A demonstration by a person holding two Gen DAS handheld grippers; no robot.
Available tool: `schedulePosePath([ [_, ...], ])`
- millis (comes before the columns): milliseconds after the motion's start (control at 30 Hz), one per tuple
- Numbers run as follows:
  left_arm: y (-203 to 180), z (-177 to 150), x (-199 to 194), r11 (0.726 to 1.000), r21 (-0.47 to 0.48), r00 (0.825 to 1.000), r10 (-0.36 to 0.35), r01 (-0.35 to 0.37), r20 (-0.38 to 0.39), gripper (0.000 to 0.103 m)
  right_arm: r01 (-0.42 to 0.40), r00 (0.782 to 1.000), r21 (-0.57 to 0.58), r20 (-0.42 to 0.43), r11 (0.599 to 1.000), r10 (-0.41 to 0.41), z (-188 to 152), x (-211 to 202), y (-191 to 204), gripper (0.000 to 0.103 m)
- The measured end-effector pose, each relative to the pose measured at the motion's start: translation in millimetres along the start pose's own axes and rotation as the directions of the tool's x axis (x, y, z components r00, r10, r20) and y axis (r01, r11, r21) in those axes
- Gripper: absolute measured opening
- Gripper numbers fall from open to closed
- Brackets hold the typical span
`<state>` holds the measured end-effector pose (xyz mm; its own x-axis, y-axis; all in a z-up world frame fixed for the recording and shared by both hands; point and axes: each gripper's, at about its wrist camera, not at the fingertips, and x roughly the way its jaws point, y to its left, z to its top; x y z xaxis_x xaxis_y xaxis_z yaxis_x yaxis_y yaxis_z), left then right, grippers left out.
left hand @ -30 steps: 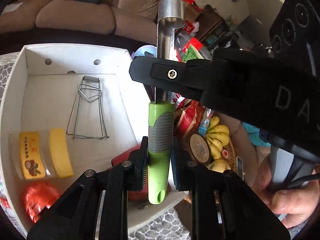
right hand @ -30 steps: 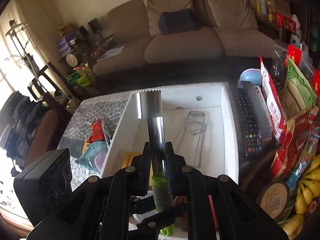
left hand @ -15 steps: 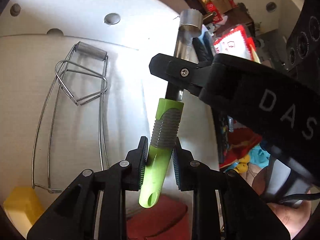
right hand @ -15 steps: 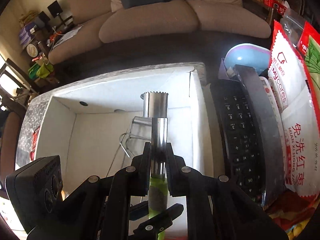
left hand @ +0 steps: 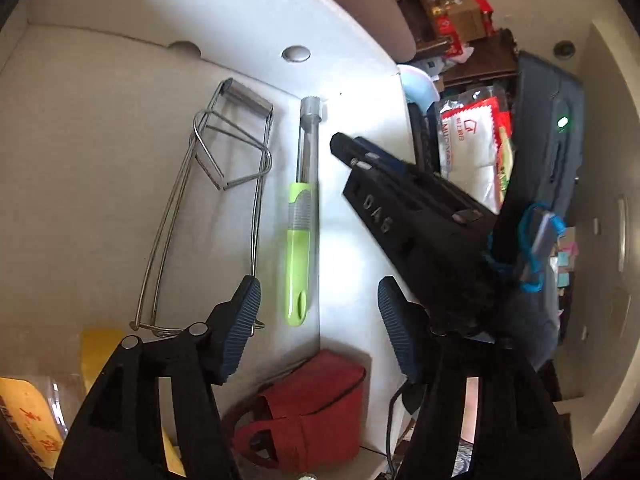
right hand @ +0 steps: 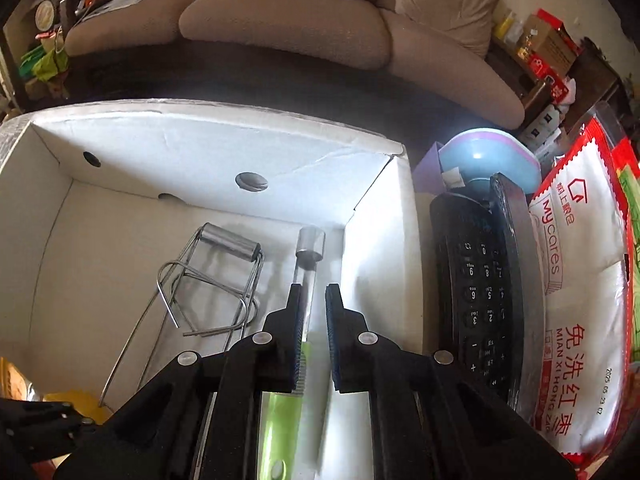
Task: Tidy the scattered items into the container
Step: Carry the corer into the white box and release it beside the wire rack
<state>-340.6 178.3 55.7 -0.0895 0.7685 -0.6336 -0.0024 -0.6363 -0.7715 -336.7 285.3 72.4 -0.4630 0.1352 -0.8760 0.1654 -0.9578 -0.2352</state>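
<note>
My left tongs [left hand: 318,320] have just sprung apart, dropping the green-handled steel corer [left hand: 302,216] flat inside the white cardboard box [left hand: 224,12], beside its right wall, my right tongs [right hand: 312,332] nearly together, empty.

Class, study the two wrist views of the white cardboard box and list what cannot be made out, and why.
- Whether the right tool touches the green-handled steel corer: right wrist view, the tool's own finger covers the shaft.
- Yellow printed snack packet: left wrist view, cut off by the bottom-left edge.
- Lower button symbols on the black remote control: right wrist view, too small and blurred.
</note>
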Motion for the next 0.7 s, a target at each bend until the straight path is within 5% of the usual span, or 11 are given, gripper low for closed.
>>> schedulePosePath([
  [133, -2.7, 5.5, -6.8, 0.999, 0.027, 0.999, 0.033, -0.034, 0.037, 0.072, -0.081, 0.996, 0.065, 0.051, 0.995, 0.078, 2.0, -16.5, -8.3, 0.015],
  [167, -1.5, 11.6, -7.1, 0.999, 0.033, 0.999, 0.029, -0.030, 0.035, 0.089, -0.100, 0.993, 0.071, 0.071, 0.992, 0.095, 3.7, -22.9, -10.7, 0.015],
  [233, -1.1, 21.1, -8.8, 0.997, 0.057, 0.998, 0.050, -0.053, 0.048, 0.103, -0.121, 0.989, 0.106, 0.100, 0.987, 0.110, 8.3, -36.2, -18.9, 0.016],
  [433, 11.7, 23.3, -30.7, 0.967, 0.100, 0.970, 0.224, -0.233, 0.094, 0.097, -0.219, 0.966, 0.186, 0.179, 0.958, 0.187, 8.4, -68.6, -50.7, 0.030],
  [500, 19.3, 27.6, -19.2, 0.962, 0.091, 0.965, 0.253, -0.258, 0.066, 0.093, -0.261, 0.952, 0.188, 0.211, 0.947, 0.220, 7.6, -82.7, -52.9, 0.031],
  [567, 25.5, 26.6, -6.1, 0.963, 0.082, 0.967, 0.256, -0.256, 0.014, 0.076, -0.283, 0.940, 0.166, 0.243, 0.945, 0.239, 4.9, -96.7, -52.4, 0.033],
  [700, 31.4, 28.9, 20.1, 0.961, 0.054, 0.959, 0.274, -0.271, -0.066, 0.071, -0.340, 0.914, 0.131, 0.280, 0.931, 0.295, -0.2, -116.1, -46.5, 0.042],
])
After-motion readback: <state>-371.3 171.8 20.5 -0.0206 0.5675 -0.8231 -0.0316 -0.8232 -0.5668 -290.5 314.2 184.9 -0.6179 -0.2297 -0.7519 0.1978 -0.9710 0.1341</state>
